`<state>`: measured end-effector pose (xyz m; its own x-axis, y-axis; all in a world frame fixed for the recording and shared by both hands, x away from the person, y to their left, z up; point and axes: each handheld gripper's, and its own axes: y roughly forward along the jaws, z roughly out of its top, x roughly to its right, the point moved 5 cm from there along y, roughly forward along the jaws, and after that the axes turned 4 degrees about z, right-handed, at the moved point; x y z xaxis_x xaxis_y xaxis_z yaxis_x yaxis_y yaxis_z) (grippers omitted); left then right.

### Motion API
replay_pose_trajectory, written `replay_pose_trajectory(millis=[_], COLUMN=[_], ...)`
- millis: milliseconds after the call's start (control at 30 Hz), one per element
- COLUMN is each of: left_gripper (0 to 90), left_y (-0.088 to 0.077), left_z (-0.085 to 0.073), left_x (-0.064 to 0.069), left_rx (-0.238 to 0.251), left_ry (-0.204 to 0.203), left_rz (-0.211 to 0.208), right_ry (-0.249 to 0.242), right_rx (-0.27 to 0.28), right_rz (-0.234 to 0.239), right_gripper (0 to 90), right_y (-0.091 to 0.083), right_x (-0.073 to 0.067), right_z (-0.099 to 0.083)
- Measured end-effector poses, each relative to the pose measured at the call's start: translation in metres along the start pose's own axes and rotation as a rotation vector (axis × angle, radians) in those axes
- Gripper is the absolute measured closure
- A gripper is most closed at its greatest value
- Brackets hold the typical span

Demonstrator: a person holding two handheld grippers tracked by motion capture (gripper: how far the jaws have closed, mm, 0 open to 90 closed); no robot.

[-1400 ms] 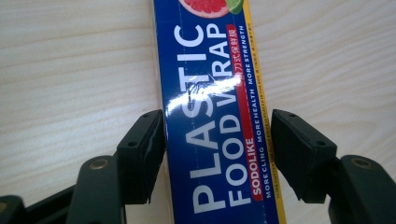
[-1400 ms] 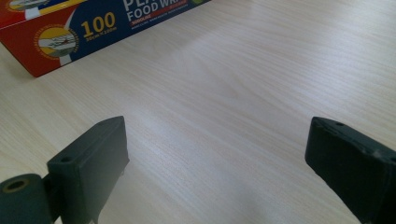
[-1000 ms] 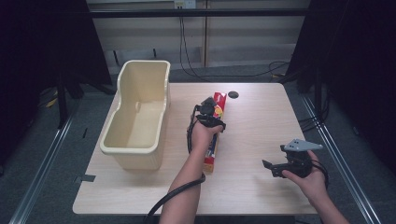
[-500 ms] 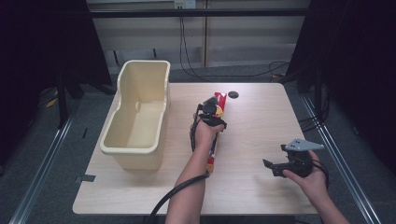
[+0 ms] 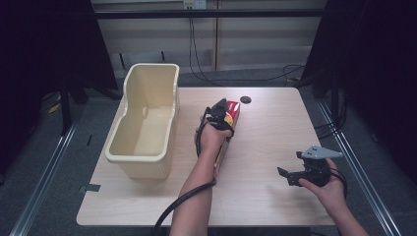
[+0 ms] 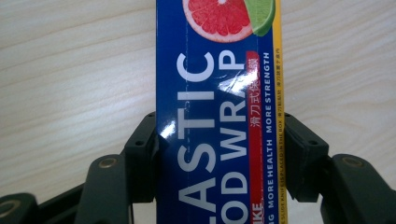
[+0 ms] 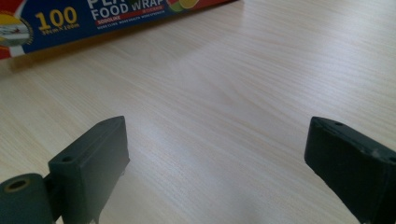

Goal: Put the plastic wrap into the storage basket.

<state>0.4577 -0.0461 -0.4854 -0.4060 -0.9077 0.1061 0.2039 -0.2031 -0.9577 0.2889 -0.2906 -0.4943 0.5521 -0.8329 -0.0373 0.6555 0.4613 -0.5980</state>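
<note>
The left gripper [image 6: 219, 140] is clamped across the width of the plastic wrap box [image 6: 217, 116], its jaws having just closed until each pad presses a long side wall; the box lies flat on the table [image 5: 265, 142] and runs out ahead of and back beneath that gripper. Judged from its form, the box is a long, light cardboard carton: stiff along its length but liable to dent under a hard squeeze, with a glossy printed face that may slip. The hold sits toward the far end in the high view, so the near end is likely to sag or swing when lifted; a grip nearer the middle would balance better. The right gripper [image 5: 295, 173] rests well apart to the side, jaws spread wide with nothing between them. To the other side of the left gripper stands a cream plastic tub [image 5: 147, 123], open-topped and apparently empty.
</note>
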Motion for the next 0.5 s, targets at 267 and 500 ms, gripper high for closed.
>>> replay_pose_trajectory(millis=[267, 500], left_gripper=[41.0, 41.1], left_y=[-0.021, -0.045], left_z=[0.0, 0.003], left_x=[-0.005, -0.008], left_rx=[-0.025, -0.031], left_ry=[-0.001, 0.0], left_rz=[-0.021, -0.027], right_ry=[-0.006, -0.007], right_rx=[-0.001, 0.002], right_rz=[0.001, 0.004], right_gripper=[5.5, 4.2], right_y=[0.001, 0.002], right_x=[-0.001, -0.002], right_z=[0.0, 0.001])
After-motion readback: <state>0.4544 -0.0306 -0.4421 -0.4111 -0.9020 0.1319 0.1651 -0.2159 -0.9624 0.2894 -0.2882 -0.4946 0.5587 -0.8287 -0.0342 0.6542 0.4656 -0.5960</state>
